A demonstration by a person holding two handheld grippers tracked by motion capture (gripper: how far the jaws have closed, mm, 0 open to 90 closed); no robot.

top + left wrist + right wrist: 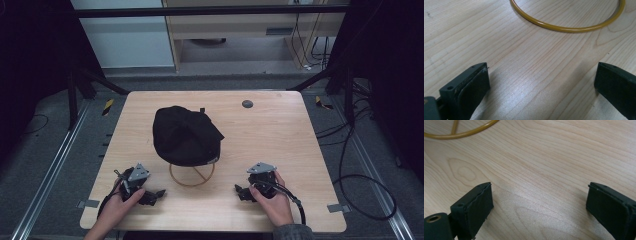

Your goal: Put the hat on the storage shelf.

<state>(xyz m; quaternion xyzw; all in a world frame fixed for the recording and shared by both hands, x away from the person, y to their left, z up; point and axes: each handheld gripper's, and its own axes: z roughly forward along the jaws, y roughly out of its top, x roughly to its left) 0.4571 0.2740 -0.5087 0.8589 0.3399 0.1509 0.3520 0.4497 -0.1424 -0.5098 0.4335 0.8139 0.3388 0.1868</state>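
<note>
At 7 o'clock on the counter [280,150]:
Left gripper [159,193]: resting low on the wood, fingers [475,82] wide apart, nothing between them, aimed toward 3 o'clock at the ring base.
Centre, 12 o'clock from both grippers: black cap [186,135], sitting on a yellow wire stand [191,176]; the stand's ring base shows just under the cap's near edge.
Stand base: ring rim lies close ahead of both grippers, not touched by either.
Right gripper [238,191]: at 5 o'clock, down on the wood, fingers [475,205] spread, empty, aimed toward 9 o'clock.
Far edge, 1 o'clock: small grey disc [247,104], well apart from everything.
Progress: looks like the very start; cap untouched, no grasp made. Left to do: reach in, take the cap or stand.
</note>
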